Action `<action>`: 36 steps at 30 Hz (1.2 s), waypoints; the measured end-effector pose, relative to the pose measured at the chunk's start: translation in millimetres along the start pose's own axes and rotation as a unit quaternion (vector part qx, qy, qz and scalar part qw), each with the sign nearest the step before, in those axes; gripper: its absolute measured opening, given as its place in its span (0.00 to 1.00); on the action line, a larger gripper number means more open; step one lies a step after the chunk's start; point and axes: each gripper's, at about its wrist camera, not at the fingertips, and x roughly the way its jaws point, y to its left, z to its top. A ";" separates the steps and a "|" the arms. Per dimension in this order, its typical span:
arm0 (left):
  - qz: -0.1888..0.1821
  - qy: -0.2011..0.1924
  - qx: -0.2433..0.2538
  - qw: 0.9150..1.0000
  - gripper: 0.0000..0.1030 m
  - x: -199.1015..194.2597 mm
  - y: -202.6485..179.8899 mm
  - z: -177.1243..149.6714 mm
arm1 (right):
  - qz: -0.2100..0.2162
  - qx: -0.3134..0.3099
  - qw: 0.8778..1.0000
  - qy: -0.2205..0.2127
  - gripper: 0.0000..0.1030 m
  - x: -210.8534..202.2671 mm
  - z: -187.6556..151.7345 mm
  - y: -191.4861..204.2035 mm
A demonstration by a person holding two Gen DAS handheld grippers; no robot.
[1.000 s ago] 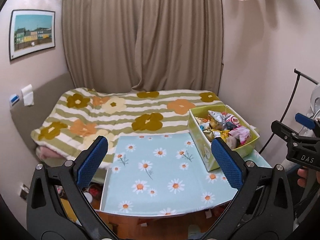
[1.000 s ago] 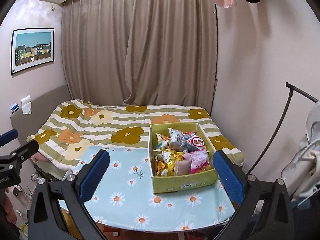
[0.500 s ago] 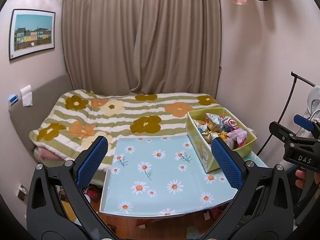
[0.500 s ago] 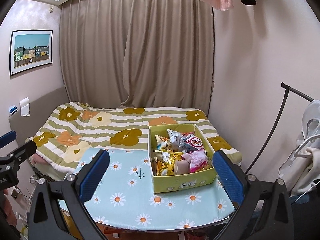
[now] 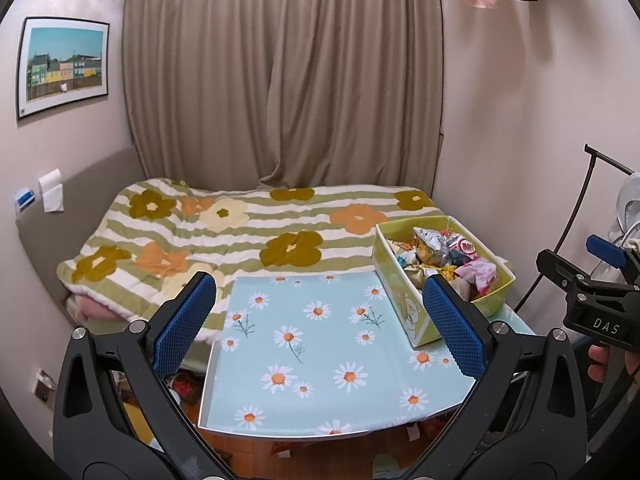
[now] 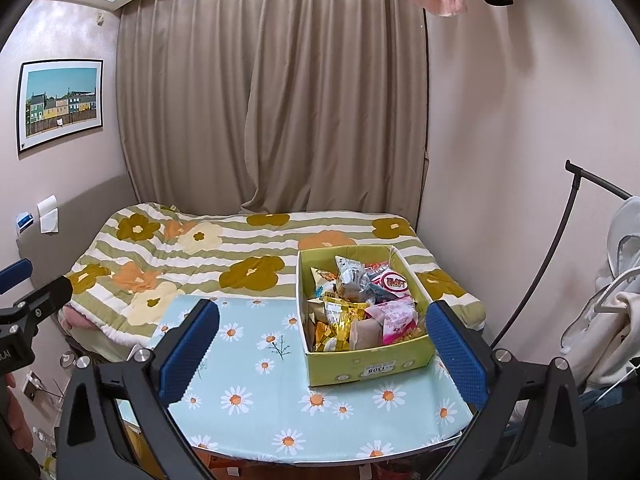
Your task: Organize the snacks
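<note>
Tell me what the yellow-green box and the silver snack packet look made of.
Yellow-green box: likely matte printed cardboard; thin straight walls, pale cut rim, stuck-on label. Silver snack packet: probably metallised plastic film; crinkled, glinting, with a sealed edge.

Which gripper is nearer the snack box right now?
Right. The right gripper faces the snack box almost head-on, open in front of it. The left gripper is off to the box's left, facing bare tablecloth.

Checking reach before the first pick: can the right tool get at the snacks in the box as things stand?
Probably yes. The right tool is open and empty, the box has no lid, and the snacks lie piled in full view. Nothing stands between them on the table.
</note>
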 end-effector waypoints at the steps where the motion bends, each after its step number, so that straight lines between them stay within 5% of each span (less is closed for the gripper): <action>1: 0.000 0.000 0.000 1.000 1.00 -0.1 0.2 0.1 | -0.001 0.000 1.000 -0.001 1.00 -0.3 0.1 0.0; 36: 0.016 0.001 0.009 1.000 1.00 13.5 -0.6 -0.5 | -0.006 0.006 1.000 -0.001 1.00 -0.2 -0.5 3.1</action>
